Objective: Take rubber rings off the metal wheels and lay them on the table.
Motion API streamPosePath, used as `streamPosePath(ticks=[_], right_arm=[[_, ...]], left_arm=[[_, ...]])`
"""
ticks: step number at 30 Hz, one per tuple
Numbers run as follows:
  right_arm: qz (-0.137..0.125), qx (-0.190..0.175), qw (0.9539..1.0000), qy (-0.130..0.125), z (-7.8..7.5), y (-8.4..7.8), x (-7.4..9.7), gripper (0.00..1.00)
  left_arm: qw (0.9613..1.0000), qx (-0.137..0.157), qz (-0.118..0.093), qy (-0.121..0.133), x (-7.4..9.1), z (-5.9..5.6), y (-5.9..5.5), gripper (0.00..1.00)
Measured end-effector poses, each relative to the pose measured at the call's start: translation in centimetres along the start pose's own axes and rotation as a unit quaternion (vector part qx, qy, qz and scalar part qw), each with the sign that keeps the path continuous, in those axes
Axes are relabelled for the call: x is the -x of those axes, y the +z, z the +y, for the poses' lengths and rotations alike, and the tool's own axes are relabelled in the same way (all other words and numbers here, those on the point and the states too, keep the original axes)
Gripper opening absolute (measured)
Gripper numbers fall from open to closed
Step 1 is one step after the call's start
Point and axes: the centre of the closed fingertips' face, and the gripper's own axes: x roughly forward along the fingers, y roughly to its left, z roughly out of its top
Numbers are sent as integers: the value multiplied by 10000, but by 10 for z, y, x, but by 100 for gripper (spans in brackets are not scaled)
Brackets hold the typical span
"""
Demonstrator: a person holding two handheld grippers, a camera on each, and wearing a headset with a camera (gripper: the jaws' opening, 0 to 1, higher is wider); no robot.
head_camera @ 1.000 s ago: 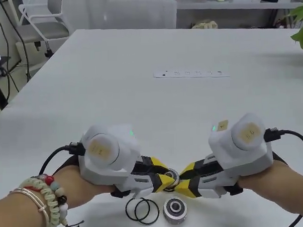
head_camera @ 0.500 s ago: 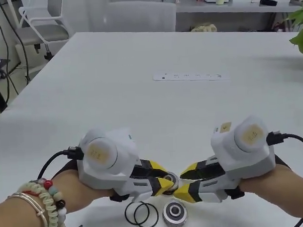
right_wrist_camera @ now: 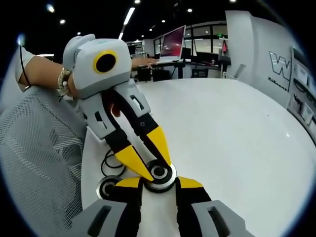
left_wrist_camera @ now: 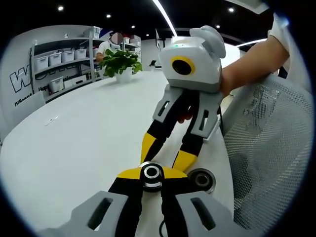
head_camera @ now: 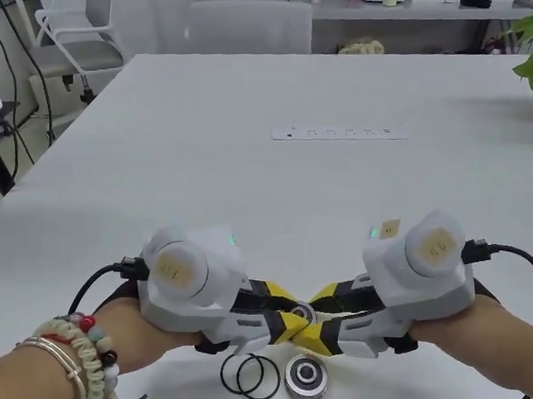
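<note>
held wheel (head_camera: 298, 315): a small round disc of bright metal with a dark hub, raised just above the table at six o'clock in the head view. We see a dark band round it in the left gripper view (left_wrist_camera: 151, 175).
table (head_camera: 248, 165): broad, white, matt and smooth, with a long white power strip (head_camera: 339, 132) lying flat towards twelve o'clock.
left gripper (head_camera: 291, 318): a white rounded housing with grey links and black-and-yellow wedge jaws. It comes in level from nine o'clock. Its jaws are pressed onto the held wheel from both sides.
right gripper (head_camera: 314, 318): same build, coming in from three o'clock, nose to nose with the left one. Its jaws are parted and the yellow tips meet the held wheel's rim. We cannot tell whether they pinch it.
left hand (head_camera: 135, 331): wrapped round the housing from behind, with beaded bracelets (head_camera: 79, 355) on the wrist.
right hand (head_camera: 468, 328): closed round the rear of its gripper.
loose wheel (head_camera: 306, 376): shiny metal with a dark centre, lying flat on the table at six o'clock of the held wheel.
rubber rings (head_camera: 249, 375): two thin black hoops, overlapping, flat on the table at nine o'clock of the loose wheel and just beside it.
</note>
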Motion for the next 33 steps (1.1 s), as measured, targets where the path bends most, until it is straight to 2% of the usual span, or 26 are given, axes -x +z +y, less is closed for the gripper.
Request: streamPosePath(ticks=[27, 30, 33], right_arm=[[127, 67, 9997, 218, 4, -6, 8, 23], [235, 155, 9994, 214, 3, -11, 10, 22], [215, 107, 9994, 244, 3, -11, 12, 19]], left_arm=[[9999, -76, 1, -145, -4, -8, 2, 8], [9999, -82, 6, -145, -4, -8, 2, 8], [9999, -82, 8, -146, -4, -8, 2, 8]])
